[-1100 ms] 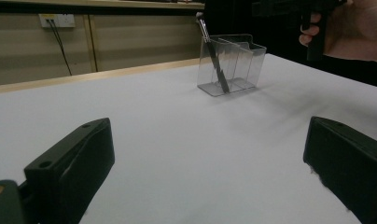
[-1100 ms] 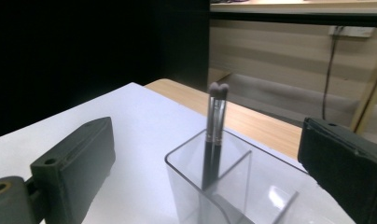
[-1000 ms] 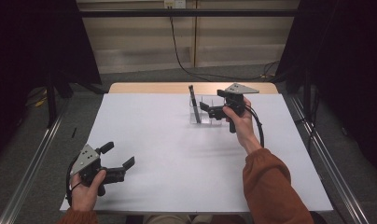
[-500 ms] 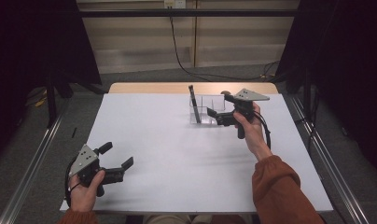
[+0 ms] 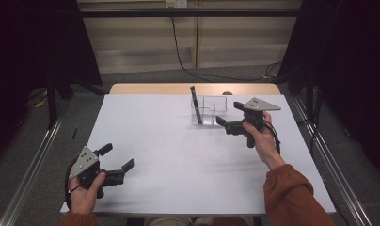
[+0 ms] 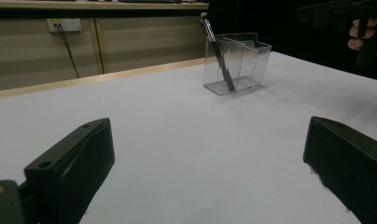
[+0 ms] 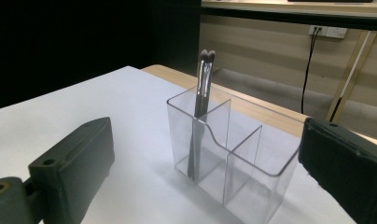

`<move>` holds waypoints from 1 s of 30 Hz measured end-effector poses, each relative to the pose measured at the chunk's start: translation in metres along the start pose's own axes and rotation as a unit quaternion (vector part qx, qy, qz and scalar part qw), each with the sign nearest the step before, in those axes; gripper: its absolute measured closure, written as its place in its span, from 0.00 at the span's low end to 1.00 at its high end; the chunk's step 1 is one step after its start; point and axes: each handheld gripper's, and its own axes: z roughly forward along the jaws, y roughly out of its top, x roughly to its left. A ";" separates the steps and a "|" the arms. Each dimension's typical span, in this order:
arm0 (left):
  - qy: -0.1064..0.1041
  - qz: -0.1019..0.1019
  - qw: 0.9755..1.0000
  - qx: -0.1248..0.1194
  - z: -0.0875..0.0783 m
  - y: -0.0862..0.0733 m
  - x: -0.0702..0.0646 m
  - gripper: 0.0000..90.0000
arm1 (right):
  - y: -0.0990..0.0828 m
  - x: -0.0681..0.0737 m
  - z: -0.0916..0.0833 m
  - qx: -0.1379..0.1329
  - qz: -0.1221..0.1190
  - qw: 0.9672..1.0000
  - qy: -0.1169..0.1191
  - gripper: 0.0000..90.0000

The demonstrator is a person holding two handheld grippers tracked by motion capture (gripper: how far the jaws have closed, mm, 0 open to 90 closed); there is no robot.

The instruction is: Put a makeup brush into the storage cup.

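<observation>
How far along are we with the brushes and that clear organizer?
Done: two dark brushes stand in an end compartment of the clear organizer. In hand: nothing; the right gripper is open beside it, and the left gripper is open near the table's front edge. Left: the other compartments are empty.

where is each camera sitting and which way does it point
High view: sits above the person's side, looking forward and down on the white table; both hands show, with the left gripper and right gripper.
Left gripper view: rides low near the table, looking between its own open jaws across to the clear organizer; the other hand shows at top right.
Right gripper view: close in front of the organizer, jaws either side of it.
Shared: all show the organizer with the brush standing in an end compartment.
</observation>
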 end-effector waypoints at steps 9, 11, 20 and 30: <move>-0.008 0.004 1.000 0.002 -0.002 0.001 -0.004 0.02 | -0.010 0.000 -0.019 0.007 0.001 1.000 0.001 0.03; -0.008 0.006 1.000 0.001 -0.002 0.001 -0.004 0.02 | -0.011 0.001 -0.024 0.004 0.002 1.000 0.000 0.03; -0.003 0.006 1.000 -0.003 -0.004 0.001 -0.003 0.02 | -0.024 -0.002 -0.052 0.009 0.008 1.000 -0.014 0.04; 0.000 0.004 1.000 -0.005 -0.007 0.001 -0.002 0.02 | -0.042 0.002 -0.080 0.019 0.011 0.999 -0.027 0.03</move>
